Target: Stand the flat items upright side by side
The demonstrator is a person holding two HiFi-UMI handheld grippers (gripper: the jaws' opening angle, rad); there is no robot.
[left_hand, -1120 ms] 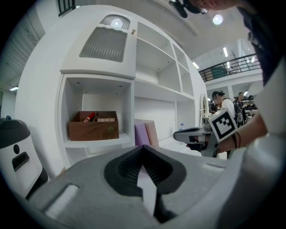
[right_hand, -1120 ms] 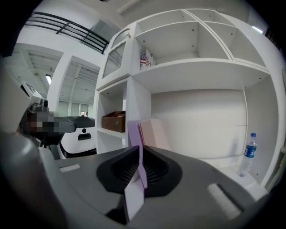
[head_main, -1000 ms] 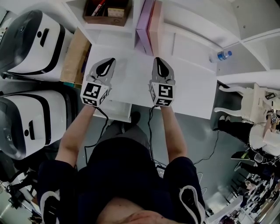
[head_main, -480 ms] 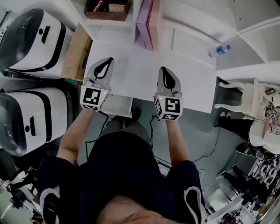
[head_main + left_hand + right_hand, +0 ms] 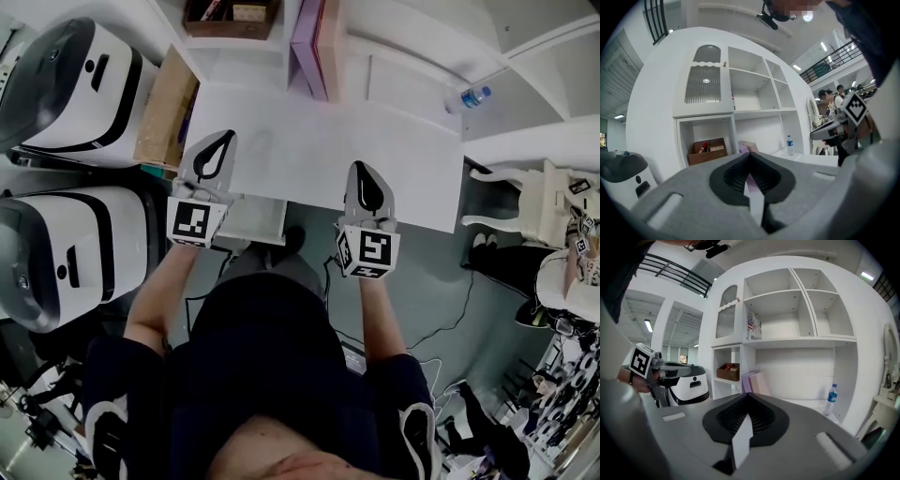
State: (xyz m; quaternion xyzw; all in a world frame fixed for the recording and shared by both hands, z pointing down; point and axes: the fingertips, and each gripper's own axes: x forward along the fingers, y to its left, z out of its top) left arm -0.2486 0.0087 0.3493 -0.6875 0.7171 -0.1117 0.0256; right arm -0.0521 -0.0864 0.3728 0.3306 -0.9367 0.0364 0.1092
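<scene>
Overhead, the left gripper (image 5: pixel 225 139) and right gripper (image 5: pixel 361 169) hover over the white table (image 5: pixel 309 155), well apart from the flat items (image 5: pixel 314 37) — purple and pink, standing side by side at its far end. Left gripper view: jaws pressed together, nothing between them. Right gripper view: jaws likewise closed and empty — the items (image 5: pixel 754 380) stand beyond their tip.

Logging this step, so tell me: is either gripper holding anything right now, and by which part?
Nothing is held: the left gripper and right gripper are both shut and empty.
</scene>
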